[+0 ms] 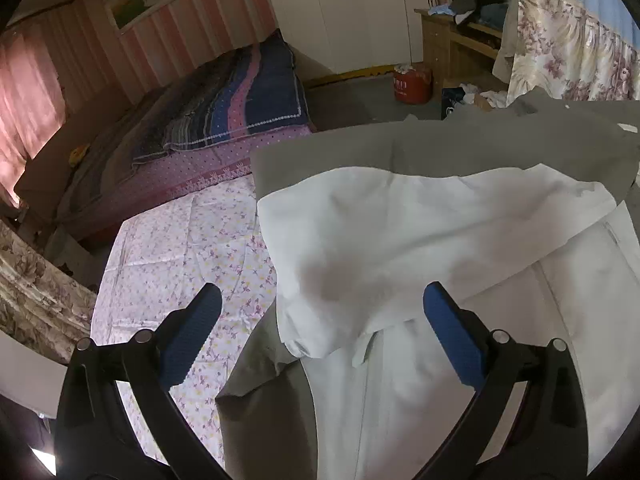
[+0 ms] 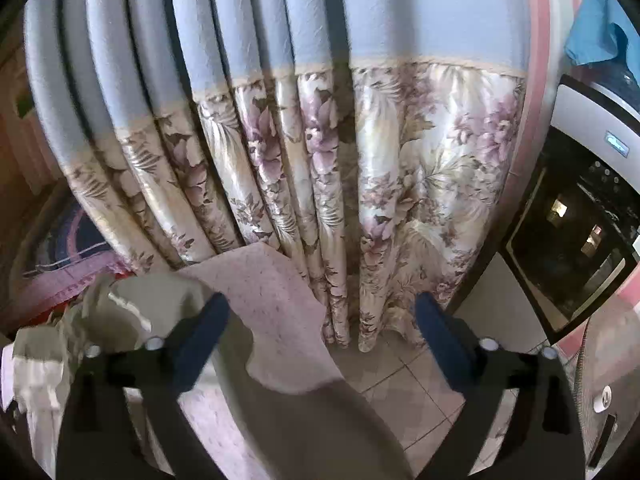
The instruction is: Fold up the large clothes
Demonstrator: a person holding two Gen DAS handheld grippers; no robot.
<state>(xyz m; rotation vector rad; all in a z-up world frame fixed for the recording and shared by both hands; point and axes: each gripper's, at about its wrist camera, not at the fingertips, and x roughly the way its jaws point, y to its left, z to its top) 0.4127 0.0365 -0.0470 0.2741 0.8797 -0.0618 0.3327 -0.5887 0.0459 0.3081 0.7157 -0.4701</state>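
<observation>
Clothes (image 1: 420, 240) lie half folded near the bed's (image 1: 180, 248) corner. My left gripper (image 1: 324, 336) and right gripper (image 2: 320, 336) are both spread, holding nothing. I fear the loose white flap slips open, since nothing pins it.

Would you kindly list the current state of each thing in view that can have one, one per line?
White garment: partly folded, one flap turned over, lying on the grey cloth.
Grey cloth: spread flat beneath the garment.
Left gripper: open, above the garment, holding nothing.
Right gripper: open, empty, facing the curtain.
Curtain: drawn, hanging to the floor.
Wardrobe doors: shut.
</observation>
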